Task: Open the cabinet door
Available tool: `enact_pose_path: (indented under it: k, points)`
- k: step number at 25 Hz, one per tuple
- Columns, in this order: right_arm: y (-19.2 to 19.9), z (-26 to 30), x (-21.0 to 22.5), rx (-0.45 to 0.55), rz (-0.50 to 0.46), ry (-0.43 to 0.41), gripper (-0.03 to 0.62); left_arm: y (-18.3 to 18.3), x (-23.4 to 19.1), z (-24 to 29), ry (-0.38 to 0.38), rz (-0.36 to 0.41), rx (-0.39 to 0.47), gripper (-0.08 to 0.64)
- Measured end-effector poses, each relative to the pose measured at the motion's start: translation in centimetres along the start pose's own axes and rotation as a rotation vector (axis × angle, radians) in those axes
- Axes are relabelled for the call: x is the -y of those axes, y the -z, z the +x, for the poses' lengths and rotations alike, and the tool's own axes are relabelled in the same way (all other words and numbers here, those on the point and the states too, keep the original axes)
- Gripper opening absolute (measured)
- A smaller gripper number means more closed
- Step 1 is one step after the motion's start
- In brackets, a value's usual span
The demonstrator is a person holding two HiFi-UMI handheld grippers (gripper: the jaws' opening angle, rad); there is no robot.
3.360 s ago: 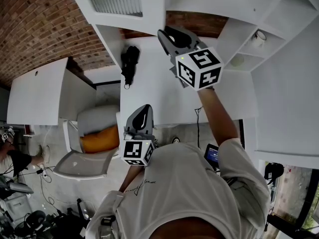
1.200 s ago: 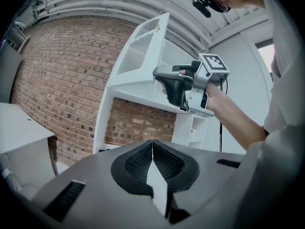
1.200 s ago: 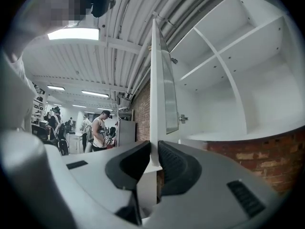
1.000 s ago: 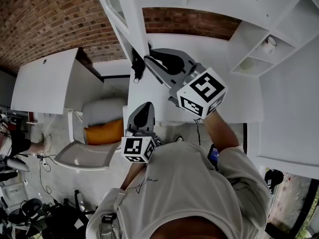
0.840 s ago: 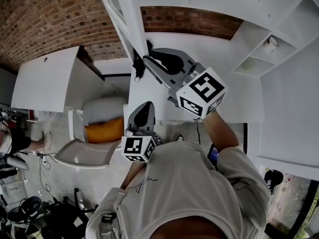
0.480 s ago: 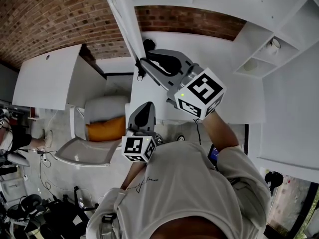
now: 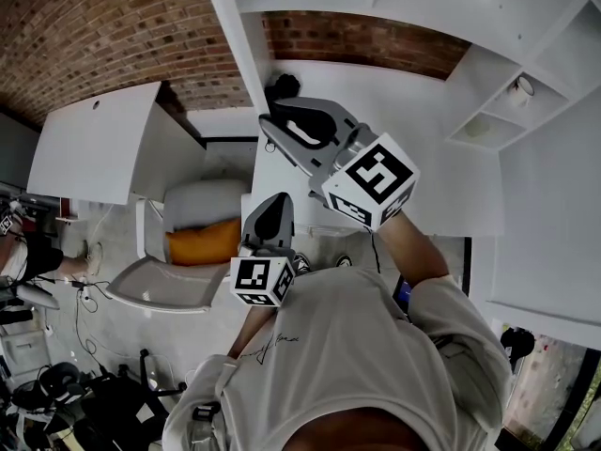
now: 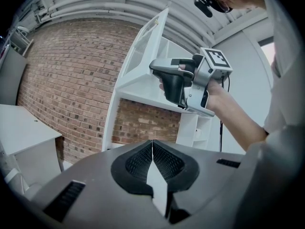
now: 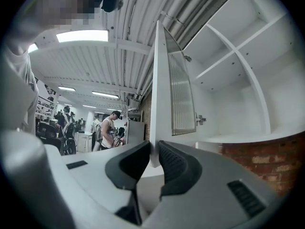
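The white cabinet door [image 7: 233,36] with a ribbed glass panel [image 9: 181,99] stands swung out from the upper cabinet, edge-on in the head view. My right gripper [image 7: 274,128] is shut on the door's lower edge; the right gripper view shows that edge [image 9: 154,128] pinched between the pads. The left gripper view shows the right gripper [image 8: 177,82] at the door's [image 8: 143,46] bottom corner. My left gripper [image 7: 269,207] hangs lower, near my chest, with its pads [image 8: 159,161] pressed together and nothing in them. Inside the opened cabinet, bare white shelves [image 9: 238,80] show.
Open white shelves [image 7: 498,111] with a small cup [image 7: 522,86] stand at the right. A black object [image 7: 282,86] rests on the white counter [image 7: 432,172] under the door. Below are a white desk [image 7: 89,153] and a chair with an orange cushion [image 7: 199,242]. People [image 9: 109,130] stand far off.
The door has swung further out, towards the left in the head view, and my right gripper has moved with it, still on its edge. The left gripper has stayed put.
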State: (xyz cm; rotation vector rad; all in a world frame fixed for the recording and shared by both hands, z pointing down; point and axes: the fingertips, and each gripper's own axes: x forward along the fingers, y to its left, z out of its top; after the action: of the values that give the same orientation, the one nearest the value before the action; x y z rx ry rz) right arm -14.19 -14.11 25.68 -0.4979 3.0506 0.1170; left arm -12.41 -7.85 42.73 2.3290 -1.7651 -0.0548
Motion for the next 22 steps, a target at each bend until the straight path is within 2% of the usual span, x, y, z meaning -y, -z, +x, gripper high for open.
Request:
enact_pose_path:
  k: [14, 22]
  points:
    - [0.1, 1.8, -1.9, 0.014, -0.018, -0.037, 0.065, -0.1, -1.2, -1.3, -0.039, 0.004, 0.008, 0.017]
    - [0.1, 3.0, -3.0, 0.027, -0.062, -0.052, 0.064, -0.2, -2.1, -1.7, -0.062, -0.001, 0.016, 0.016]
